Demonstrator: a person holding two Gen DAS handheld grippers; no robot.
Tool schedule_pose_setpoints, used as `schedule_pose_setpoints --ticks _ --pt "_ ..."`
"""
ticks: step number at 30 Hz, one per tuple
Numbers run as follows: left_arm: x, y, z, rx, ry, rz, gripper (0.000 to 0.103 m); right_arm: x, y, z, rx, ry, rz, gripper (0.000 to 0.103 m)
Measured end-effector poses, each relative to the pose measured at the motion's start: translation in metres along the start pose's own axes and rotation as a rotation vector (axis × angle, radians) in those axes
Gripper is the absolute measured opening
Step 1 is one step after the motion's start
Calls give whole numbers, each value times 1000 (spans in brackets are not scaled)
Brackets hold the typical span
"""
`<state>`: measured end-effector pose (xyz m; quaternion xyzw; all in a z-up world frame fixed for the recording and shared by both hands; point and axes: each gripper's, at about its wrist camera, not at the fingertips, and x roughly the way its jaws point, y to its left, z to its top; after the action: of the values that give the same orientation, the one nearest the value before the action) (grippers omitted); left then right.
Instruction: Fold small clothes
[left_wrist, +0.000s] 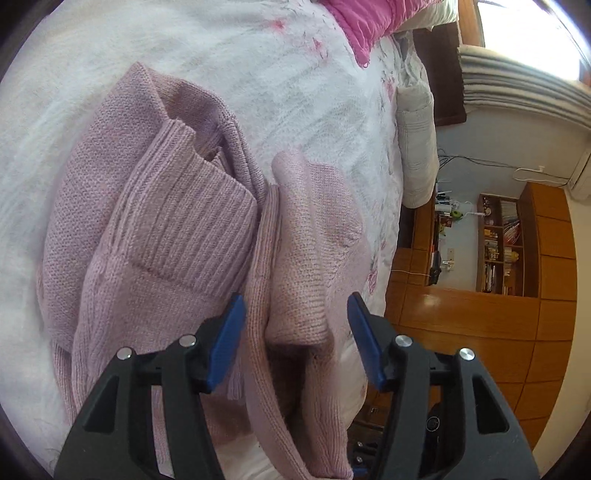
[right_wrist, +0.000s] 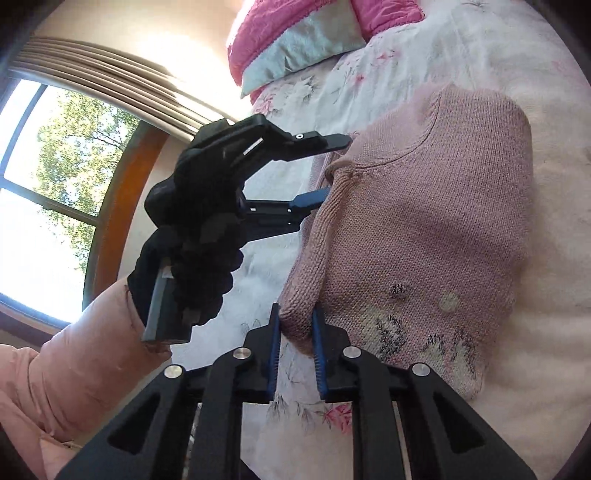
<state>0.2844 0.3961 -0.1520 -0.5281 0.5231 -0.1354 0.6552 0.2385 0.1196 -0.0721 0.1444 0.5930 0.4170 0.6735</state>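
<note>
A: Pink knit sweater (right_wrist: 424, 229) lies on the floral bed (right_wrist: 406, 66); right gripper (right_wrist: 295, 345) pinches its folded edge tight!

B: Left gripper (left_wrist: 295, 332) gapes wide, straddling a sweater fold, gripping nothing.

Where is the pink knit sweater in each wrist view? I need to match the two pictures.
Left wrist: sweater fills centre-left, a fold between the open left gripper.
Right wrist: sweater centre-right, its edge pinched by the right gripper.
Shared landmark: floral bedspread.
</note>
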Motion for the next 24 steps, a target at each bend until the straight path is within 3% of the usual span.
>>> schedule_pose_setpoints --ticks 3,6,7,8,10,13,15,18,24 --pt "22 -10 9 13 46 44 62 -5 -1 -1 -3 -5 13 16" --pt "40 -11 17 4 80 67 59 -14 -1 -5 -4 -10 24 16" --pt "43 -13 19 3 85 64 45 -15 -2 -6 2 -12 32 16" --pt "45 -16 20 11 87 68 24 -16 -2 -7 7 -14 38 16" --pt "46 -24 20 46 89 49 20 -18 -1 -7 10 -17 48 16" --pt "34 -42 17 113 46 41 18 -20 3 -9 12 -12 66 16" --pt "15 -54 15 134 5 -10 17 -16 9 -6 15 -10 102 16" --pt "-21 -73 9 240 -76 -16 17 -9 24 -3 -4 -5 166 16" --pt "-75 -43 9 266 -188 42 17 36 58 2 -77 75 178 16"
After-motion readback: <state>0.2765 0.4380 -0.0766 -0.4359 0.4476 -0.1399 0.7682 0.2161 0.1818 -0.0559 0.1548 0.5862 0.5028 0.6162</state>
